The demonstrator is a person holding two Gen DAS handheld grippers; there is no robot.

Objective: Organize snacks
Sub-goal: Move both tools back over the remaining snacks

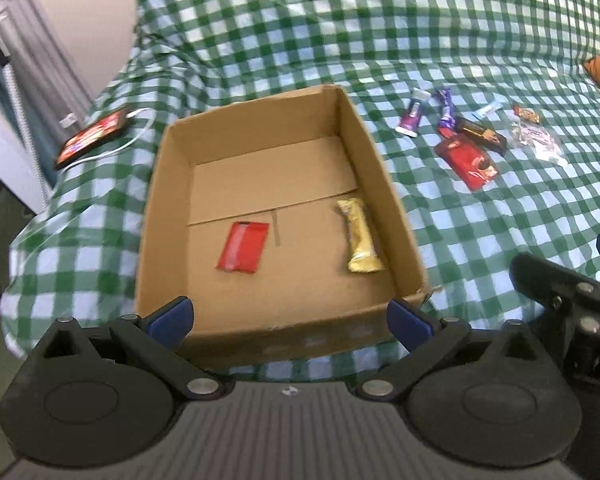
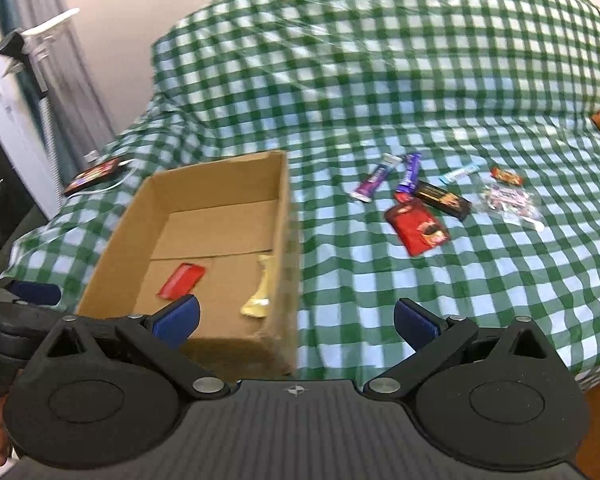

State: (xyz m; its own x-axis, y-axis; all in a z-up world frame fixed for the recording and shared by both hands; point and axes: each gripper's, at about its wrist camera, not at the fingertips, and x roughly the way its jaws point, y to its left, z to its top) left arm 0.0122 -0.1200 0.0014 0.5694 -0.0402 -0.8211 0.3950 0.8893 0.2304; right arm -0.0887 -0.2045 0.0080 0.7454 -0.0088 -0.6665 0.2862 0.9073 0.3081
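- Cardboard box (image 1: 260, 200) near the bed's front edge holds a red packet (image 1: 242, 246) and gold bar (image 1: 360, 236); remaining snacks (image 2: 420, 200) cluster mid-bed, right of it.
- Left gripper (image 1: 290, 316) and right gripper (image 2: 296, 318) hang spread apart, empty.
- Risk: overlapping slick wrappers may lift together or slip on the soft checked cloth (image 2: 380, 280).

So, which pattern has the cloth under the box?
Green and white checks on the cloth, clearest in the left wrist view.
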